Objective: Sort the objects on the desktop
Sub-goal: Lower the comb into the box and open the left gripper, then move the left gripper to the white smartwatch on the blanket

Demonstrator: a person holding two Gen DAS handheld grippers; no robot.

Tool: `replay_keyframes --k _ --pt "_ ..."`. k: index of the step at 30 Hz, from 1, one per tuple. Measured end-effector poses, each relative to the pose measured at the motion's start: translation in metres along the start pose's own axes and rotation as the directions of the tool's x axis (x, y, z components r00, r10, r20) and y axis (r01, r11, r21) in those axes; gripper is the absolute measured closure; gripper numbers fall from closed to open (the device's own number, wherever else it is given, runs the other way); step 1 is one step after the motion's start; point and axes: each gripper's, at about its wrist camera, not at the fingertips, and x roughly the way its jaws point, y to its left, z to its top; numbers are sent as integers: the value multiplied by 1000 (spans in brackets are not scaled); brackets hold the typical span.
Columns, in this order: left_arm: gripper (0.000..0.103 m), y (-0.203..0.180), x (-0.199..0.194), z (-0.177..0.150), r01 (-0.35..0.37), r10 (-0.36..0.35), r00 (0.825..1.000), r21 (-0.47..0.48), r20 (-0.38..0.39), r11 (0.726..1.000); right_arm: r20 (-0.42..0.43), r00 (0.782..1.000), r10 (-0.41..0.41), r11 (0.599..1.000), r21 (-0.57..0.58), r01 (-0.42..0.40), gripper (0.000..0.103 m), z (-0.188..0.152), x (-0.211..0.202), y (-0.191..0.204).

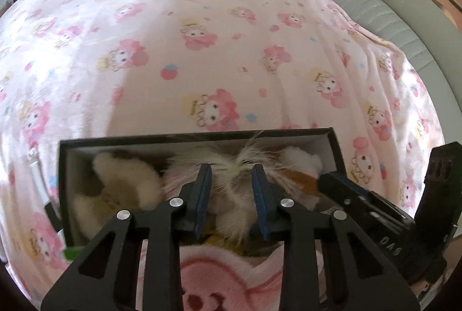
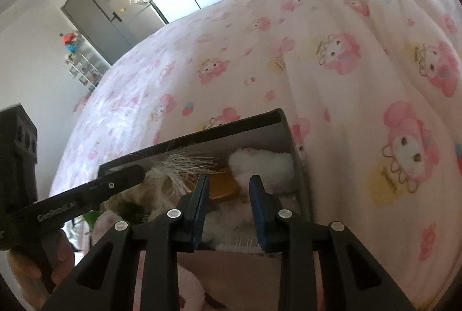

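Observation:
A black box (image 1: 184, 138) with a pale inside lies on the pink cartoon-print blanket and holds several plush toys. A beige plush (image 1: 124, 181) fills its left end, a long-haired white fluffy toy (image 1: 231, 164) its middle, a small white plush (image 1: 303, 158) its right end. My left gripper (image 1: 232, 175) hovers open over the fluffy toy and holds nothing. My right gripper (image 2: 229, 187) is open and empty above the box's right end (image 2: 288, 132), over a brown item (image 2: 225, 187) beside the white plush (image 2: 262, 164). Each gripper shows in the other's view.
The pink blanket (image 1: 219, 37) covers the bed beyond the box. A grey padded headboard (image 1: 375, 2) curves along the right. A pink plush with a face (image 1: 213, 282) lies in front of the box. A grey door (image 2: 95, 19) and a small shelf (image 2: 83, 68) stand far left.

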Motion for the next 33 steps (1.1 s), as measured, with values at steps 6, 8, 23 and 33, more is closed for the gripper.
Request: replay_keyframes --k 6,8,23,33 --pt "74 -10 35 12 -68 69 995 18 -78 998 -25 998 -58 998 2 58 78 2 14 -4" --pt "75 -11 47 12 -86 88 990 23 -111 996 -44 998 -54 998 25 55 78 3 18 -9" --pt "59 -24 -22 -5 28 -28 1000 53 10 998 37 996 -76 997 16 75 67 -6 -29 9" --pt "57 -16 -94 -36 23 -30 996 80 82 996 63 996 -59 998 -27 61 60 -34 -63 61"
